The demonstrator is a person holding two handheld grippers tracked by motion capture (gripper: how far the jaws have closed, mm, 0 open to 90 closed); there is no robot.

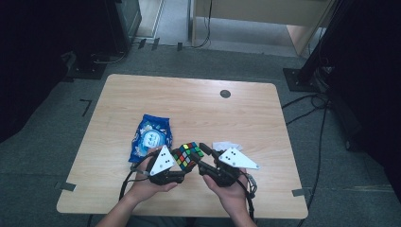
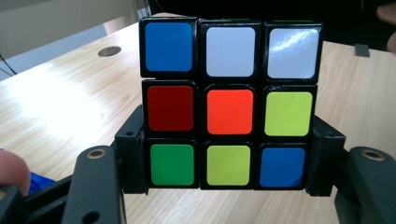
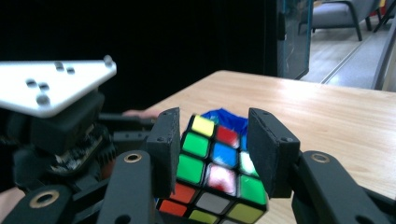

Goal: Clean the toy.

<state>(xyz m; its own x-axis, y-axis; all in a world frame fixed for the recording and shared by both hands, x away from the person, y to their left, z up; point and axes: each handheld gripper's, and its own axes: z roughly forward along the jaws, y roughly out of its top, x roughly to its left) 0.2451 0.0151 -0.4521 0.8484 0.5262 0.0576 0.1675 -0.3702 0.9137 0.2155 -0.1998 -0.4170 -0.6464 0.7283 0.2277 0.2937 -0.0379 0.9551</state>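
A scrambled Rubik's cube (image 1: 187, 155) is held just above the near part of the wooden table (image 1: 189, 104), between both hand-held grippers. My left gripper (image 2: 226, 158) is shut on the cube (image 2: 229, 105), its pads clamping the bottom layer from both sides. In the high view the left gripper (image 1: 179, 165) sits left of the cube. My right gripper (image 1: 204, 153) comes in from the right. In the right gripper view its jaws (image 3: 212, 140) stand apart, narrower than the cube (image 3: 212, 175), which lies blurred just beyond the pads.
A blue snack bag (image 1: 151, 136) lies left of and behind the cube. A small white wrapper (image 1: 226, 145) sits behind the right gripper. A round dark grommet (image 1: 225, 93) marks the table's far side. Dark stands and cables surround the table.
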